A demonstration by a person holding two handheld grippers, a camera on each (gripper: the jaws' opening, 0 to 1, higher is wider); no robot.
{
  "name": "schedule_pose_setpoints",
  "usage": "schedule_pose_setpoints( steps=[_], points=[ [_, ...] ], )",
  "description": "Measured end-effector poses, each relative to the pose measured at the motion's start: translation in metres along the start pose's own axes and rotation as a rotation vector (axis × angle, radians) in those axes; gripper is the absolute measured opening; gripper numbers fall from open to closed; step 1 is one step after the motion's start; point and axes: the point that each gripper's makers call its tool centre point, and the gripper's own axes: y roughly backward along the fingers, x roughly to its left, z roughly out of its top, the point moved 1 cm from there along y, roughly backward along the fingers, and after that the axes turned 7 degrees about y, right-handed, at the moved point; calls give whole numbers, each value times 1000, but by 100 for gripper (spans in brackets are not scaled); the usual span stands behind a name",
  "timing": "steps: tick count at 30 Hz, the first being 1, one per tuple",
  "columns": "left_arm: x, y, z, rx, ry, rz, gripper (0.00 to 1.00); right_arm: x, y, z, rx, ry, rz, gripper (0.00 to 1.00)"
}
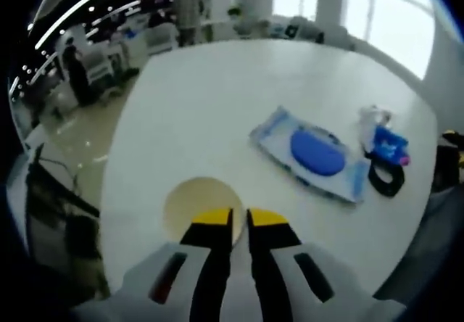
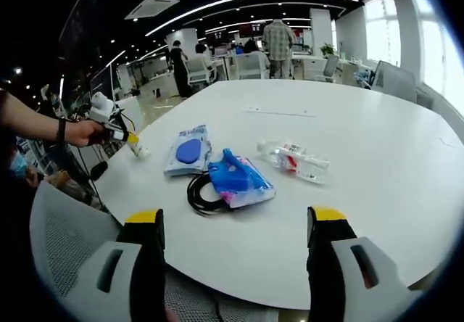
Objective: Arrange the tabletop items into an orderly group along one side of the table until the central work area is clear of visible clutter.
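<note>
My left gripper is closed down on the rim of a cream paper cup at the near edge of the white round table. In the right gripper view a hand holds that gripper with the cup at the table's left edge. Further in lie a clear packet with a blue pad, a blue package on a black coiled cable, and a plastic bottle on its side. My right gripper is open over the table's near edge, holding nothing.
A grey mesh chair stands by the table edge below my right gripper. Past the table are office chairs, desks and standing people. Bare tabletop stretches to the right of the items.
</note>
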Motion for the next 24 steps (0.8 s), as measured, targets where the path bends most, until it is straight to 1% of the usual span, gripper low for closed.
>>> schedule_pose_setpoints(
  steps=[7,15,17,21,24],
  points=[
    [0,-2,-1,0,-2,1,10,1,0,0,2,1,3,80],
    [1,1,0,-7,4,9,18,1,0,0,2,2,3,80],
    [1,4,0,-21,23,7,20,0,0,0,2,1,2,80],
    [-3,8,-1,-32,23,3,21,1,0,0,3,1,3,80],
    [-4,14,4,-60,37,-2,23,2,0,-1,5,5,6,80]
  ],
)
